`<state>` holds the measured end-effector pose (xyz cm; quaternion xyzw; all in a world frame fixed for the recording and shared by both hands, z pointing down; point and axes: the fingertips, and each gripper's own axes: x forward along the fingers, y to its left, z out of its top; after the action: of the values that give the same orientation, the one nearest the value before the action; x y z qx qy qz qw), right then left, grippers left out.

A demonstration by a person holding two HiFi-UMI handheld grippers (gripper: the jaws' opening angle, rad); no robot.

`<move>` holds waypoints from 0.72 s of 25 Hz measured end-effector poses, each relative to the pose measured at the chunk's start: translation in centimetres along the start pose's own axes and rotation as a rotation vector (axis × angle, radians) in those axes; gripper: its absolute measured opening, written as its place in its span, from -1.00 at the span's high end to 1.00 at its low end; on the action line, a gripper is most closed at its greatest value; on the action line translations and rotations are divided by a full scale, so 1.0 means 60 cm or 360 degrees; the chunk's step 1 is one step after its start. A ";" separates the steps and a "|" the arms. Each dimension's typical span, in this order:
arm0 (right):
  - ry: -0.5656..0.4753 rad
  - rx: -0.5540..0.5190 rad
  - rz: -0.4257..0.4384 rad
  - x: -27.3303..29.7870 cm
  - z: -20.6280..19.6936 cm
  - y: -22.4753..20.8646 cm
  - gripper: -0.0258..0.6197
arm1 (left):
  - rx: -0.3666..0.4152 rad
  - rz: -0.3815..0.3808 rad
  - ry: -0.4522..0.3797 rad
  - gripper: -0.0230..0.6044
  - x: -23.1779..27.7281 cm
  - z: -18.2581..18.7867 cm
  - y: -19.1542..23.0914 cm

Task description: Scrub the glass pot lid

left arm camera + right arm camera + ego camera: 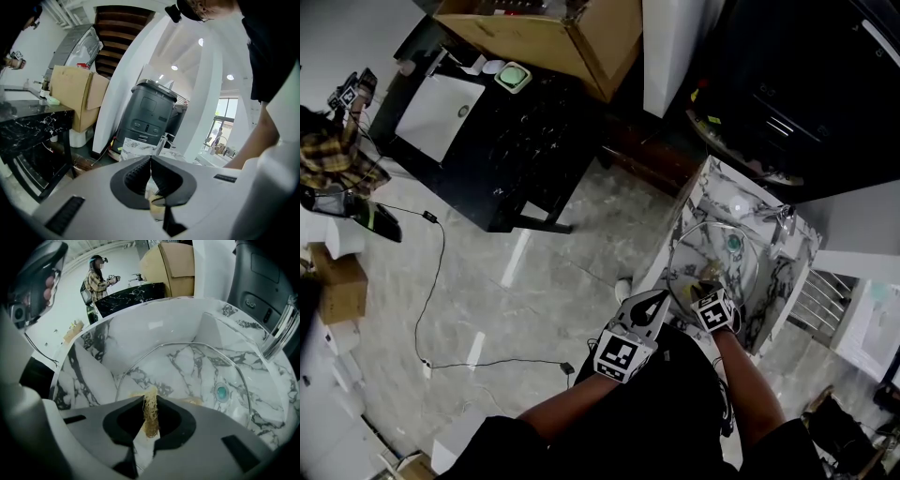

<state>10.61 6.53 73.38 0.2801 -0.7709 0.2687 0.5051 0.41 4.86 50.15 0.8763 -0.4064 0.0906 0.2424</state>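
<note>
A clear glass pot lid (722, 246) stands tilted in the marble sink (712, 183). In the right gripper view the glass lid (187, 366) arcs above the jaws, and the teal drain (221, 391) shows through it. My right gripper (151, 420) is shut on a tan fibre scrubber (150, 413) that touches the lid's lower part. My left gripper (664, 298) sits at the lid's near-left rim. Seen from its own view, the left gripper (151, 164) has its jaws closed together, apparently on the thin rim. The right gripper (710, 286) is beside it, above the sink's near side.
A chrome faucet (785, 217) stands at the sink's far right. A black marble counter (487, 141), a cardboard box (553, 33) and a floor cable (431, 281) lie to the left. Another person (98, 275) stands far off. A grey appliance (147, 117) is behind the sink.
</note>
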 end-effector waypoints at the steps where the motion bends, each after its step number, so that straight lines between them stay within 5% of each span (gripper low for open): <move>1: -0.0006 -0.0004 0.0000 0.002 0.005 0.001 0.73 | 0.0003 -0.0002 0.0001 0.87 0.000 0.001 0.003; 18: -0.0072 0.0001 -0.0024 0.033 0.082 -0.001 0.73 | -0.0029 0.0000 0.0042 0.88 0.006 0.005 0.040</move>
<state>6.88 2.73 73.51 0.2920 -0.7799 0.2587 0.4894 -1.22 3.16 50.87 0.8728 -0.4039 0.0985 0.2556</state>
